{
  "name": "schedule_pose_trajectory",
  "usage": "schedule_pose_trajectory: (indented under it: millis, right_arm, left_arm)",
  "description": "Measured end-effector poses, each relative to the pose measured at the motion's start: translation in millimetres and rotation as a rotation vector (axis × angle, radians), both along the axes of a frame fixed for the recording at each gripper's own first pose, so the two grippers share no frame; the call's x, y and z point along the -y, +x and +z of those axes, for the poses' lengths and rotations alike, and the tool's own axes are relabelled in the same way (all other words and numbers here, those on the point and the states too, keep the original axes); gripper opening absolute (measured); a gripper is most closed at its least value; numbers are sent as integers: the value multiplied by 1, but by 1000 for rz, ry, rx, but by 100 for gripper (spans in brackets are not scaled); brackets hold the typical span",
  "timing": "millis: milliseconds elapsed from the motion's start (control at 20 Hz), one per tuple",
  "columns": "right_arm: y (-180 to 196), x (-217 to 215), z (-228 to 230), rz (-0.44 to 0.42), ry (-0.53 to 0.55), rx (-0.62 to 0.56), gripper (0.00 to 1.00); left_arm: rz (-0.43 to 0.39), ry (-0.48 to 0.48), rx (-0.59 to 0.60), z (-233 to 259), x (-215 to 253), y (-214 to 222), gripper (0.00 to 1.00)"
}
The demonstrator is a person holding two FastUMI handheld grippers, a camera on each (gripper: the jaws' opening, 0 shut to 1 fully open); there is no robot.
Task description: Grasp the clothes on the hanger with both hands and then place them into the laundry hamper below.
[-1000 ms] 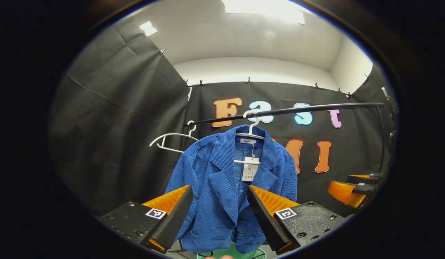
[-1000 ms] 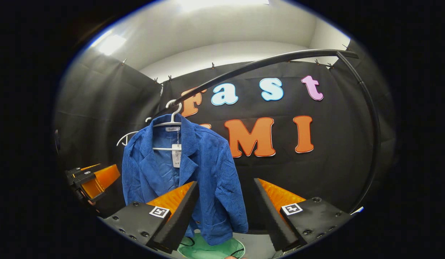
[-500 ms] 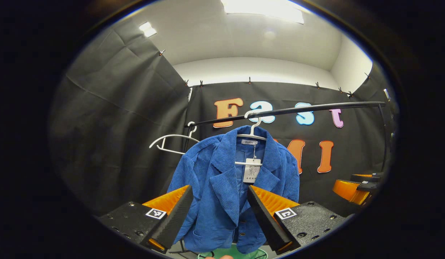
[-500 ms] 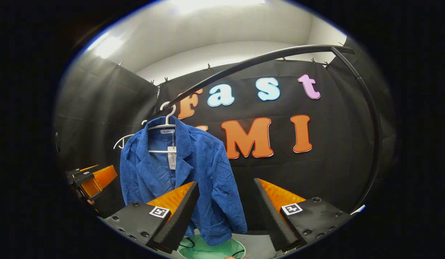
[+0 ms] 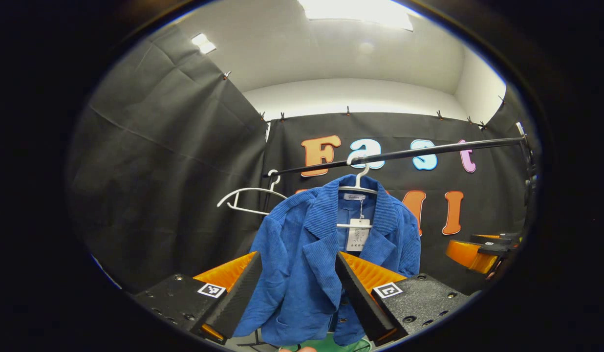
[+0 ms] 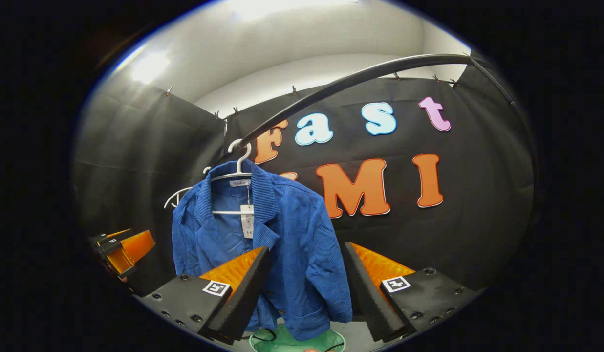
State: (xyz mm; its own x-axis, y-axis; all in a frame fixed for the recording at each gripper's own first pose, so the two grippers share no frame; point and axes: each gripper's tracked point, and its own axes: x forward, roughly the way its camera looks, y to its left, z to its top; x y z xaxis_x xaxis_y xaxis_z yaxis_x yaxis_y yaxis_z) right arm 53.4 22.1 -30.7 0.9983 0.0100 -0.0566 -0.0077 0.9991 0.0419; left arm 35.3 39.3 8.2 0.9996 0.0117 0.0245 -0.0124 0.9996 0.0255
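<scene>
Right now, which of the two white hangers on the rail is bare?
The far hanger, beyond the blue jacket near the rail's end; the other hanger carries the jacket.

A staged recording booth rather than a lived-in home. Black cloth (image 5: 175, 161) hangs as walls on all sides, pinned up by small clips along its top edge, with plain white wall and a bright ceiling light panel (image 5: 355, 10) above. A black metal clothes rail (image 5: 429, 150) spans the booth, carrying a blue corduroy jacket (image 5: 307, 264) on a white hanger (image 5: 359, 183), beside an empty white hanger (image 5: 248, 198). A green laundry hamper (image 6: 297, 342) sits below.
</scene>
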Motion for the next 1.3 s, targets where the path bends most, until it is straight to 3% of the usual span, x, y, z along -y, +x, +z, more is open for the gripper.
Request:
schedule_pose_trajectory:
  millis: [50,250,450,500,600,650,1050,1250,1300]
  right_arm:
    - [4,-5,4,12,4,12,97]
    - [27,-21,5,35,27,27,98]
    - [65,-29,-18,11,56,-17,97]
    - [70,-30,-27,-4,47,-39,97]
    - [76,-33,-36,-35,37,-52,98]
    - [78,-36,-39,-44,28,-52,98]
    - [97,-82,-67,-91,22,-67,97]
    - [124,-81,-95,-169,22,-104,97]
    - [131,-80,-103,-175,37,-119,91]
  left_arm:
    - [7,1,-1,0,-6,-2,91]
    - [26,22,-8,2,-25,-7,95]
    - [31,37,-5,4,-45,-11,95]
    - [31,30,-11,2,-49,-11,91]
    - [11,-10,-36,-6,-52,-11,98]
    - [5,-27,-44,-10,-54,-9,92]
    - [-103,-50,-113,-35,-82,4,95]
    - [-128,-36,-152,-48,-93,3,92]
    - [-118,-26,-159,-50,-96,3,92]
